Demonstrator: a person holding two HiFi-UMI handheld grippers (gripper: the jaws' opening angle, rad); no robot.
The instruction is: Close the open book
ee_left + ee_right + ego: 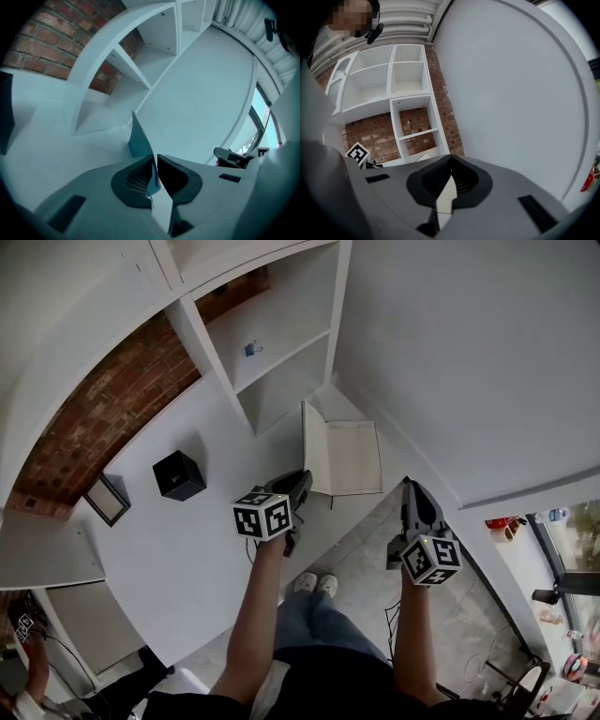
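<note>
An open book (354, 457) lies on the white table (187, 559) near the shelf unit. Its right half lies flat with the pale pages up, and its left cover (315, 448) stands raised, almost upright. My left gripper (302, 486) is at the lower edge of that cover. In the left gripper view the thin cover (140, 136) runs between the two pads, and the left gripper (154, 161) is shut on it. My right gripper (410, 486) hangs off the table's right edge, level with the book's near corner. There the right gripper (451, 161) has its jaws together and holds nothing.
A black cube box (178, 474) and a small picture frame (106, 499) sit on the table to the left. A white shelf unit (272, 343) holding a blue clip (253, 349) stands behind the book, against a brick wall (112, 399). Another person (33, 652) is at the lower left.
</note>
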